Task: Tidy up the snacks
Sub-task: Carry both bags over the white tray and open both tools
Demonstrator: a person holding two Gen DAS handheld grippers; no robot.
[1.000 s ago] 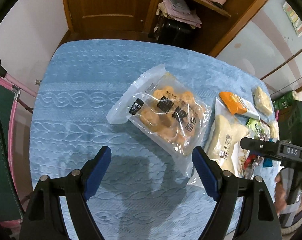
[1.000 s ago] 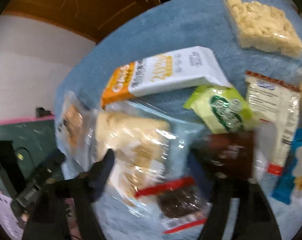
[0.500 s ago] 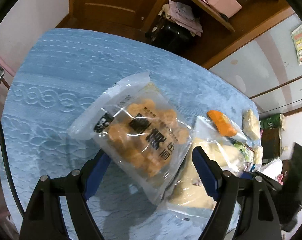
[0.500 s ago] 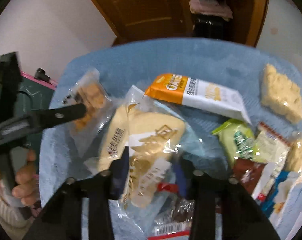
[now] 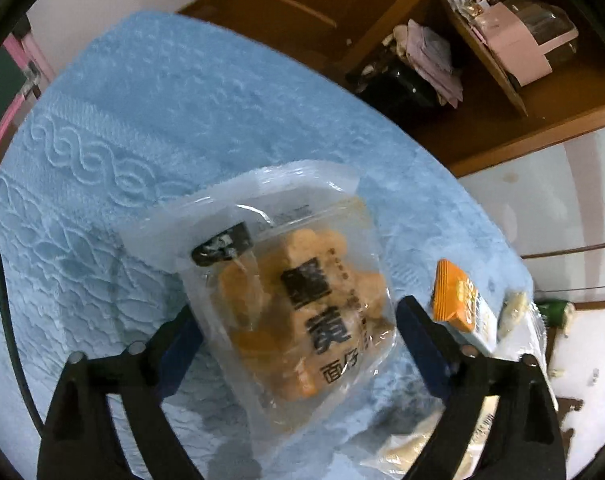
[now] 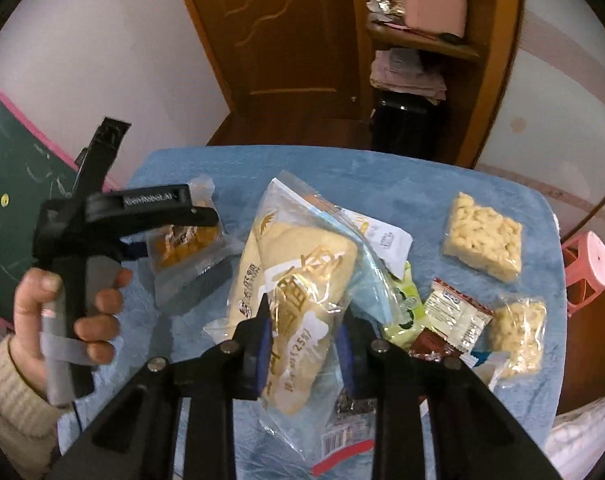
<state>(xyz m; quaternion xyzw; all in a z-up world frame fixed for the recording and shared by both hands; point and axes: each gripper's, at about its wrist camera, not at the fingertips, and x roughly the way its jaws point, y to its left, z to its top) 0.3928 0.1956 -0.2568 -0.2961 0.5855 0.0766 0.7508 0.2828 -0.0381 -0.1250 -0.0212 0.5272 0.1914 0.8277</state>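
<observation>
Both fingers: left (image 5: 298,336) opening round cookie pack (image 5: 294,300); right (image 6: 304,344) closing on bread pack (image 6: 298,292).

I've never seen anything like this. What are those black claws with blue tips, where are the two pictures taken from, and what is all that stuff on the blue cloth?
There is no robot here: a person holds a black hand-held gripper in each hand, each with a camera looking along its two blue-padded jaws. One picture looks from the left gripper, the other from the right gripper; the second also shows the person's left hand on its handle.

Packaged snacks lie on a blue textured cloth. The left jaws are opening around a clear packet of golden-brown biscuits, not pressing it. The right jaws are closing on a clear-wrapped pale bread bag. Nearby lie an orange-and-white bar wrapper and a square puffed-rice cake.
</observation>
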